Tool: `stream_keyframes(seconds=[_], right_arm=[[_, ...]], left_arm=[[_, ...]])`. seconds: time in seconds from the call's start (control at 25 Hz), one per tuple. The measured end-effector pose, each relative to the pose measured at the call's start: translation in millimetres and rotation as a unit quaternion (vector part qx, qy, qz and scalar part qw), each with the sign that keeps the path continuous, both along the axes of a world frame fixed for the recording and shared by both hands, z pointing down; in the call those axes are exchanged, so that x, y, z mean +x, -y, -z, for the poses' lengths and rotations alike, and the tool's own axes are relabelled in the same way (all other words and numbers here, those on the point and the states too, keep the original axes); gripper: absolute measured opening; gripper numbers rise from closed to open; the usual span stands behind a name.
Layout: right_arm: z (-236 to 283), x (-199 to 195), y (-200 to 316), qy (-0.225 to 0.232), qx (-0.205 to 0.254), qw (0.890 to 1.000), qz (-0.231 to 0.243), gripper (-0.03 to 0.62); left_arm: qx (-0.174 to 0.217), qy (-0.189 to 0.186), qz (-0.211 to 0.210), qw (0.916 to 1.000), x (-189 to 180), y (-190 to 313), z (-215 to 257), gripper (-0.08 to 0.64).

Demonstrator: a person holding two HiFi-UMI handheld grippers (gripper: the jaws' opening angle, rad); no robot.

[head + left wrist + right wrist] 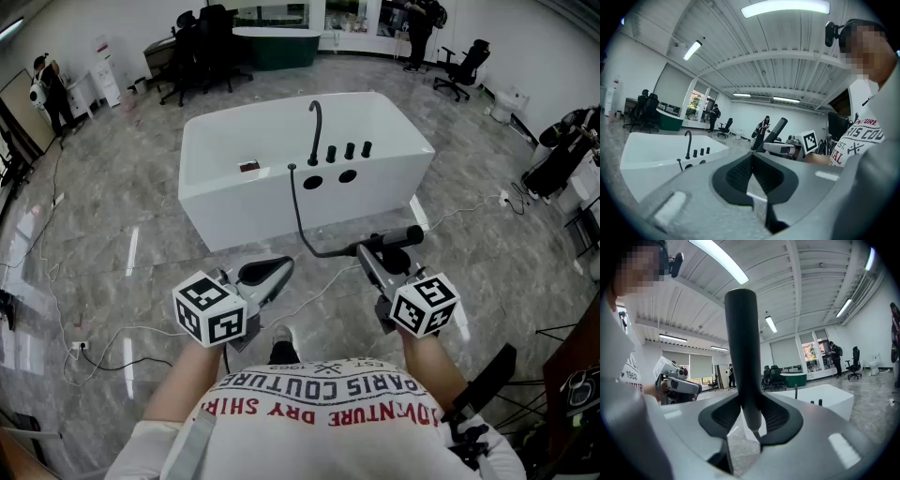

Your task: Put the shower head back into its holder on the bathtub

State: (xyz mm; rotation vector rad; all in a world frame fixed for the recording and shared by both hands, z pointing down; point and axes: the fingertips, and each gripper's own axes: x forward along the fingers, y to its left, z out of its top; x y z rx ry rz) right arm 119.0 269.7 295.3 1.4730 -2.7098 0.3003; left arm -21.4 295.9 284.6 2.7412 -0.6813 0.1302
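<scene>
Now we grip the shower head (740, 343) near its hose end in our right gripper (751, 416) for carrying to the bathtub (281, 211), left gripper (752, 174) clenched empty.

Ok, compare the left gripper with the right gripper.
The left gripper is empty; the right gripper clamps the shower head. The left gripper's jaws are together; the right gripper's stand wide round it. Both are held short of the bathtub.

White T-shirt (328, 417), red-and-black lettering; grey left claw (279, 269) and right claw (366, 251) bear black-and-white marker cubes (214, 309) (427, 302).
</scene>
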Motion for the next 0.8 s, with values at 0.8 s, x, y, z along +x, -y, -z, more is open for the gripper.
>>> stream_keyframes(seconds=[0.8], right_arm=[[-1,14,-11,0.037,-0.002,0.999,0.004,0.137]], left_arm=[[-0.017,0.005,0.008,0.9998,3,-12,-18,0.003]])
